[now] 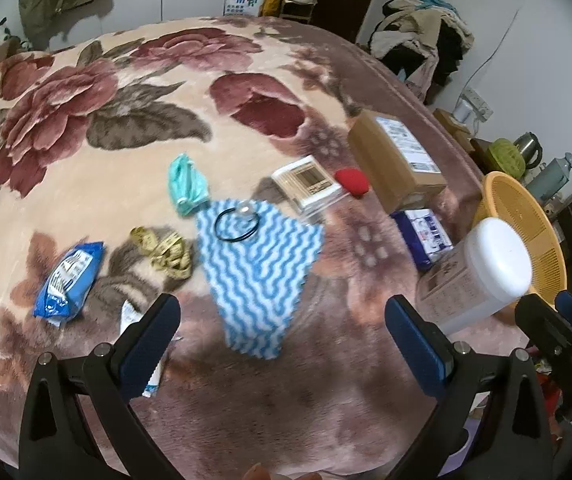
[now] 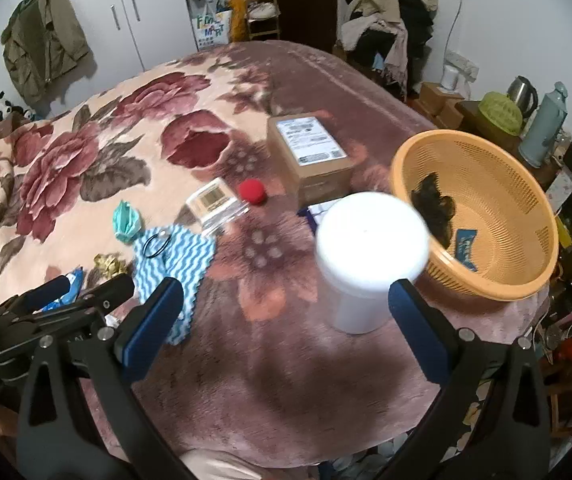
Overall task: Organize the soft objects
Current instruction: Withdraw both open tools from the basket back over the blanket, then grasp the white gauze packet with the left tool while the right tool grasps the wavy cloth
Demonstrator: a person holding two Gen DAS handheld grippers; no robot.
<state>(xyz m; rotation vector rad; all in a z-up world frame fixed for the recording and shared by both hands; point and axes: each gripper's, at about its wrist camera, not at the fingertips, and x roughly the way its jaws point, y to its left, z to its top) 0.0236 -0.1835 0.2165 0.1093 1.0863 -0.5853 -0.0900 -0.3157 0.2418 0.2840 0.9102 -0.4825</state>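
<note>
A blue-and-white wavy cloth lies on the floral bedspread, with a black hair tie on it. A teal mask, a yellow tape measure, a red sponge ball and a blue tissue pack lie nearby. My left gripper is open and empty just before the cloth. My right gripper is open and empty before a white-lidded jar. The orange basket at the right holds a dark furry item and a blue packet.
A cardboard parcel, a clear swab box and a blue-white pack lie on the bed. A clothes pile, kettle and thermos stand beyond the right edge.
</note>
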